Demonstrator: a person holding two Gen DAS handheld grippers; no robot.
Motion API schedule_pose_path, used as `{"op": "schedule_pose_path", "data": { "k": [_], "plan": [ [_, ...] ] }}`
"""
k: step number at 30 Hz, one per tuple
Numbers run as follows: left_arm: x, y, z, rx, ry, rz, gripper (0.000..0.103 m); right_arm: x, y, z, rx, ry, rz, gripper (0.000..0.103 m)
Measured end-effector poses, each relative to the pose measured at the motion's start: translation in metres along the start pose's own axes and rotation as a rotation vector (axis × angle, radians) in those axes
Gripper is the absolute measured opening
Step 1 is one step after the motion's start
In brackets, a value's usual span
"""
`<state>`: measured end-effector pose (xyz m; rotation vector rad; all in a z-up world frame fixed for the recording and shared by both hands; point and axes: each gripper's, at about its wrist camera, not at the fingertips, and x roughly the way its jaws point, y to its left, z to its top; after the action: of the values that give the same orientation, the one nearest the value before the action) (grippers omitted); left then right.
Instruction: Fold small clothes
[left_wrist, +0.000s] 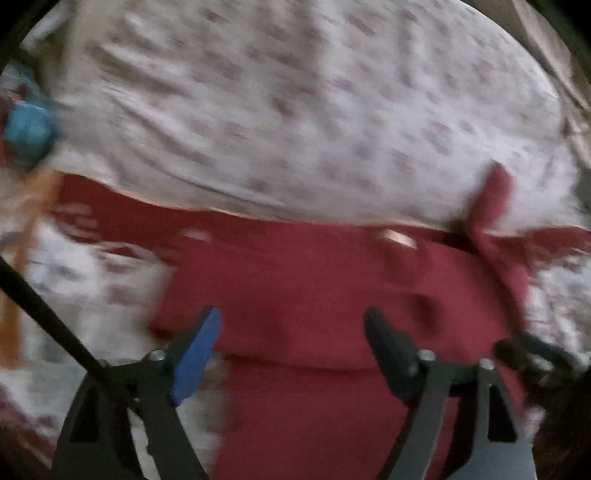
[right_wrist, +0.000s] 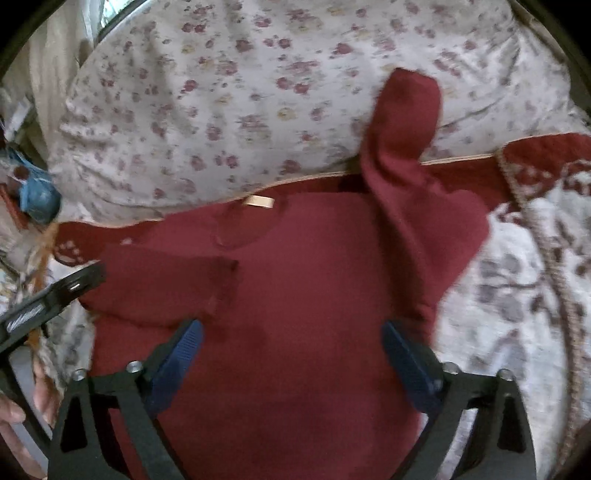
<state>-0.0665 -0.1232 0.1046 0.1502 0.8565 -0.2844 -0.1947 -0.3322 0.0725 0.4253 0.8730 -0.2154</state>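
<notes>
Floral bedding covers the bed: a white pillow with small maroon flowers (right_wrist: 229, 110) at twelve o'clock and a white-and-maroon patterned quilt (right_wrist: 517, 295) beneath. Left claw (left_wrist: 291, 328) stands spread, nothing between its fingers, hovering over the dark red knit sweater (left_wrist: 314, 288). Right claw (right_wrist: 291, 339) is likewise spread and empty above the same sweater (right_wrist: 314, 295), which lies flat on the quilt with its tan neck label (right_wrist: 260, 201) toward twelve o'clock. One sleeve (right_wrist: 159, 280) lies folded across the body at nine o'clock; the other sleeve (right_wrist: 402, 129) sticks up onto the pillow at one o'clock. A blue object (right_wrist: 38, 201) sits at nine o'clock, blurred.
</notes>
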Motion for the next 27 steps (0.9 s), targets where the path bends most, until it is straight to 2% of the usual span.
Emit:
{"op": "schedule_pose_path", "data": {
  "k": [2, 4, 6, 7, 9, 11, 13, 16, 19, 21, 24, 27],
  "plan": [
    [-0.003, 0.031, -0.005, -0.04, -0.033, 0.086, 0.081, 0.014, 0.009, 0.006, -0.004, 0.015, 0.027, 0.082],
    [0.008, 0.057, -0.011, -0.089, -0.042, 0.146, 0.081, 0.033, 0.023, 0.01, -0.026, 0.053, 0.05, 0.078],
    [0.029, 0.084, -0.019, -0.155, -0.003, 0.218, 0.081, 0.053, 0.042, 0.015, -0.075, 0.08, 0.074, 0.069],
    [0.036, 0.093, -0.021, -0.175, 0.021, 0.224, 0.081, 0.063, 0.05, 0.017, -0.099, 0.09, 0.072, 0.063],
    [0.055, 0.115, -0.022, -0.218, 0.081, 0.233, 0.081, 0.085, 0.064, 0.021, -0.152, 0.115, 0.07, 0.03],
    [0.062, 0.129, -0.021, -0.259, 0.113, 0.254, 0.081, 0.1, 0.071, 0.023, -0.188, 0.097, 0.039, 0.02],
    [0.06, 0.14, -0.021, -0.308, 0.106, 0.261, 0.081, 0.099, 0.073, 0.025, -0.207, 0.072, 0.047, 0.01],
    [0.056, 0.143, -0.02, -0.33, 0.091, 0.248, 0.081, 0.075, 0.071, 0.034, -0.243, -0.001, 0.07, 0.009],
    [0.057, 0.135, -0.019, -0.303, 0.095, 0.257, 0.081, 0.046, 0.052, 0.047, -0.247, -0.103, -0.028, 0.009],
    [0.06, 0.128, -0.019, -0.278, 0.105, 0.253, 0.081, 0.042, 0.034, 0.053, -0.205, -0.107, -0.081, 0.009],
    [0.062, 0.115, -0.017, -0.235, 0.101, 0.247, 0.081, 0.047, 0.009, 0.058, -0.178, -0.122, -0.227, 0.009],
    [0.059, 0.104, -0.016, -0.199, 0.081, 0.219, 0.081, 0.057, -0.001, 0.058, -0.189, -0.101, -0.277, 0.009]
  ]
}}
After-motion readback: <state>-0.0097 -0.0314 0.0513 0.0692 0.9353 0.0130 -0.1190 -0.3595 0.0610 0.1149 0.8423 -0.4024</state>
